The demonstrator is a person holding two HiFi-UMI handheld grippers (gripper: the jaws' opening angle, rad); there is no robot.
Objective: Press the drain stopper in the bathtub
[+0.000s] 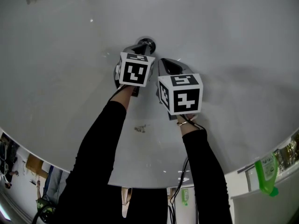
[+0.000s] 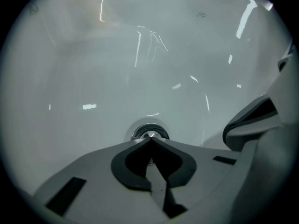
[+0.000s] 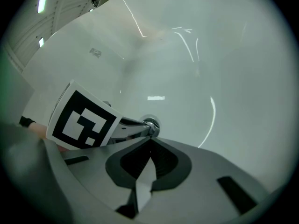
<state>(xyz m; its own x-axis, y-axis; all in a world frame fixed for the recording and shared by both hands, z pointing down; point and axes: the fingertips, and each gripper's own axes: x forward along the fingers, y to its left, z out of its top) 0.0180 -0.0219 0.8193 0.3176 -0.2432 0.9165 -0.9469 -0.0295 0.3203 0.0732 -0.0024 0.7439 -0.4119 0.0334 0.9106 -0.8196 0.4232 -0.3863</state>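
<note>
At tub (image 1: 224,41) floor, drain stopper (image 1: 149,44) lies at the closed tips of my left gripper (image 2: 150,138); right gripper (image 3: 149,138) closed, empty, just beside. Stopper looks rigid, slick metal; I'd push its centre squarely.

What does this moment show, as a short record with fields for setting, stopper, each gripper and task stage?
setting: white bathtub, seen from above
drain stopper: metal, on the tub floor
left gripper: jaws together, tips at the stopper, apparently touching it
right gripper: jaws together, holding nothing, close beside the left, short of the stopper
stage: press at or near contact; cannot tell whether the stopper is down
</note>
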